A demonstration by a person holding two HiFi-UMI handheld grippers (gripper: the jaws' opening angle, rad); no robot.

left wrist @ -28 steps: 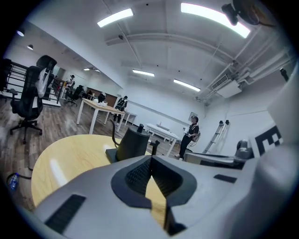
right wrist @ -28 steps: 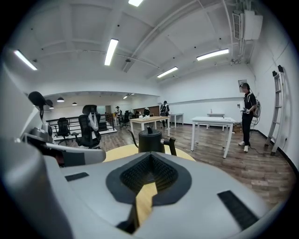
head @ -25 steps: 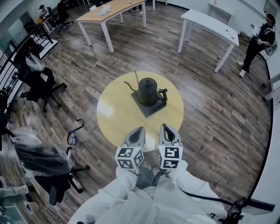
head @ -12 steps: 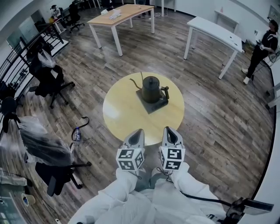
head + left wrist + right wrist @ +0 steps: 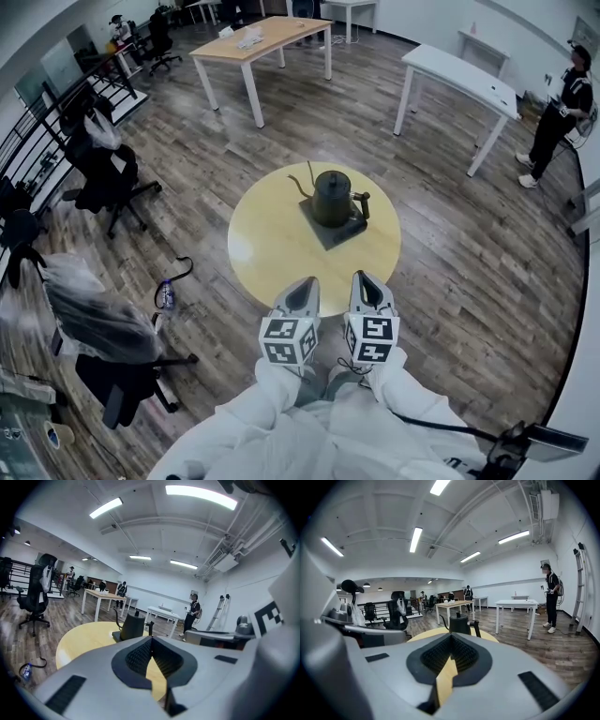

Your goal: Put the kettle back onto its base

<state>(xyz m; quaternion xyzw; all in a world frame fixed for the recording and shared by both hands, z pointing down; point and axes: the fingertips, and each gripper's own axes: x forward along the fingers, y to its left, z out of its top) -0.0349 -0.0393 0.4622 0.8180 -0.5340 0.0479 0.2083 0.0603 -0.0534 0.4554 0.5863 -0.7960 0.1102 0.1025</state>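
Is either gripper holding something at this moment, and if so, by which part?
Nothing is held. The left gripper and right gripper have jaws shut on nothing; the kettle sits on its base, apart from them.

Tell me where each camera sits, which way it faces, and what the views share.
Head view: on the person's head, looking steeply down at the round table, where the kettle sits on its base; white sleeves, the left tool and the right tool show.
Left gripper view: rides the left tool, looking along its shut jaws toward the kettle.
Right gripper view: rides the right tool, looking along its shut jaws toward the kettle.
Shared: all three show kettle and table.
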